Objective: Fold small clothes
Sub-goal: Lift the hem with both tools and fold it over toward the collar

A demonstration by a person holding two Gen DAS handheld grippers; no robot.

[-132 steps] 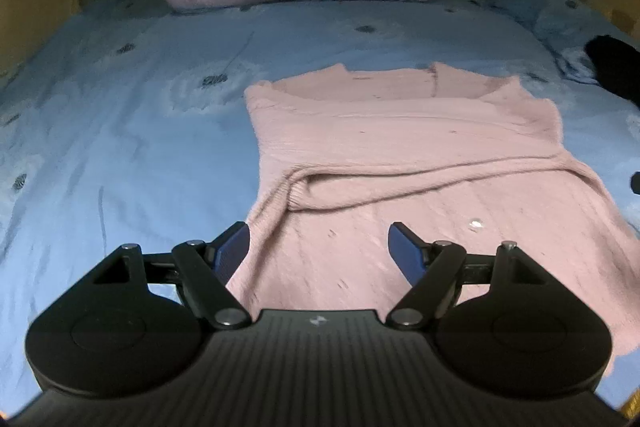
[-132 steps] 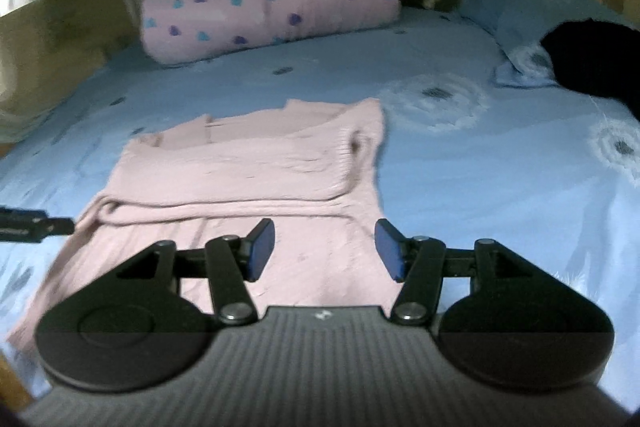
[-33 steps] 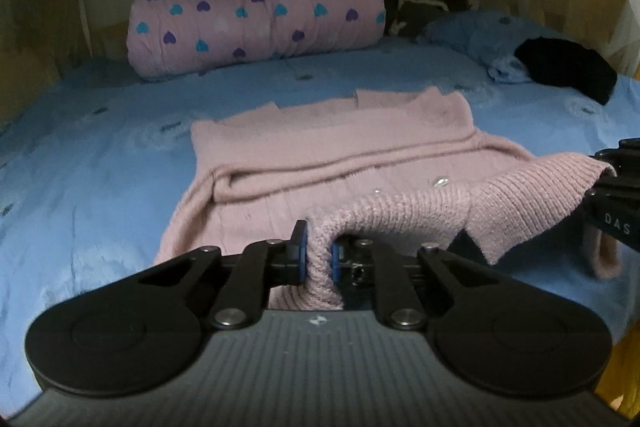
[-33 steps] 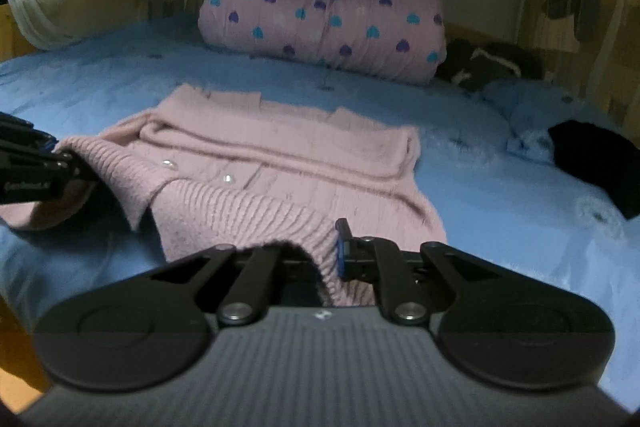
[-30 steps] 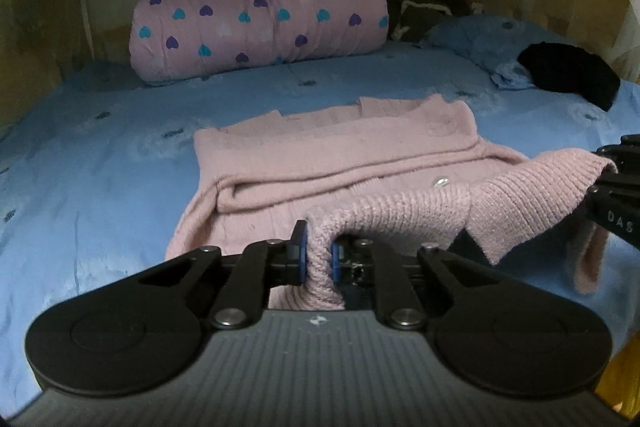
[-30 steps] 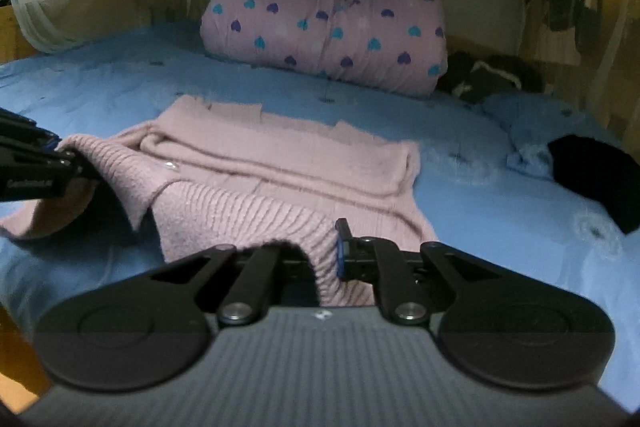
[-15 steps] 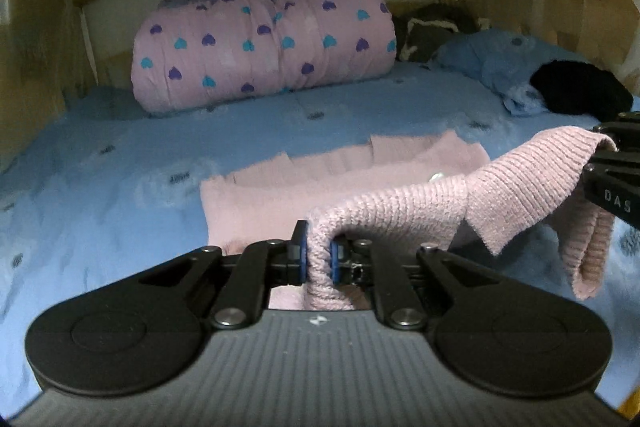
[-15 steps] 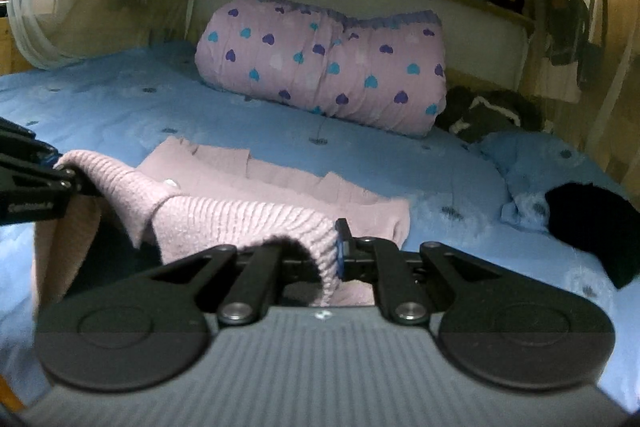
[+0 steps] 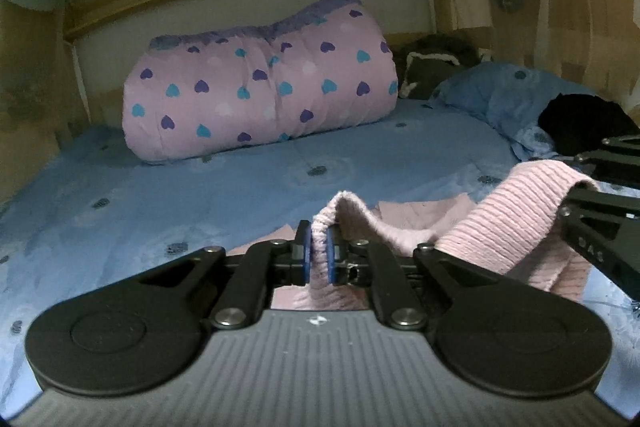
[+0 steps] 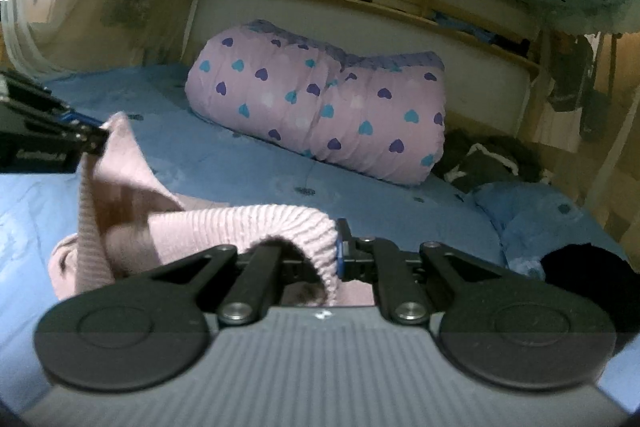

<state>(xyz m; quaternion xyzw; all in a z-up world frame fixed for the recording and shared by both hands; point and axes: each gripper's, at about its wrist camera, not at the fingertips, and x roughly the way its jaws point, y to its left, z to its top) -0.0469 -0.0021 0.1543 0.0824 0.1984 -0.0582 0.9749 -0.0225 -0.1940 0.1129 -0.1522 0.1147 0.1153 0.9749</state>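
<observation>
Both claws, left claw (image 9: pixel 316 247) and right claw (image 10: pixel 326 251), pinch the ribbed hem of the soft pink knit sweater (image 9: pixel 516 223), lifted over the blue patterned bed sheet (image 9: pixel 240 195); looks light, floppy, stretchy, so grip the thick hem corners.

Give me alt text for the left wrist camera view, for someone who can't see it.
The left hand-held gripper is shut on the ribbed hem of a pink knit sweater, raised over a blue bedsheet. At the right edge the right hand-held gripper grips the same hem. Behind lie a rolled pink quilt with hearts and a black garment.
</observation>
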